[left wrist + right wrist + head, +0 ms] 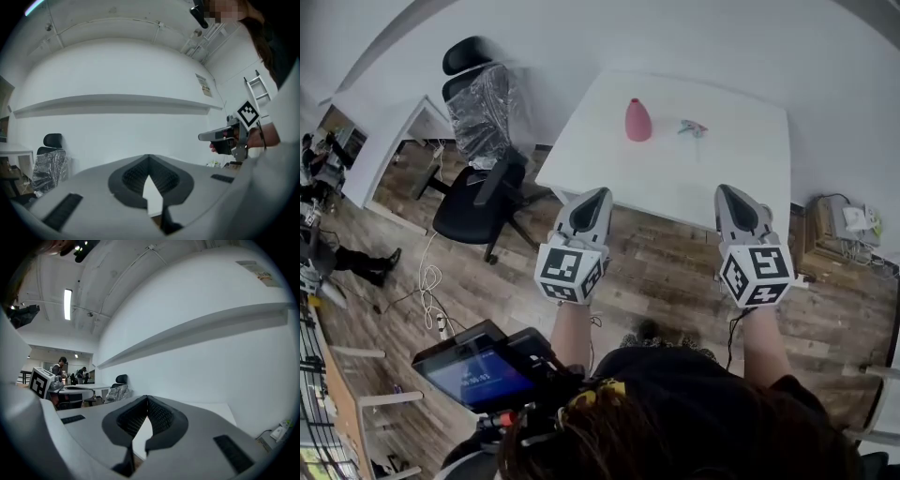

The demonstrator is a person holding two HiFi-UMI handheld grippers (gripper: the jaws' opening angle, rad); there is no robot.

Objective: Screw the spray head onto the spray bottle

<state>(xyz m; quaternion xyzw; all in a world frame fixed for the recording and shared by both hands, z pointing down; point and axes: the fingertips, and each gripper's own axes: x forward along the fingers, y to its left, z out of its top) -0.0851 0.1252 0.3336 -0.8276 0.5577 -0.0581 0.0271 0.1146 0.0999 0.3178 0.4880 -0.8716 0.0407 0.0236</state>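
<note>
Both claws, the left gripper (598, 193) and the right gripper (724, 188), are pressing their jaws together on nothing, short of the white table (750, 178). Their marker cubes are hiding the person's hands. The spray head (692, 127) is looking small and blurred, lying near the pink spray bottle (637, 120), which is standing upright and headless on the table. A wall notice (203, 85) is carrying print too small to read.
</note>
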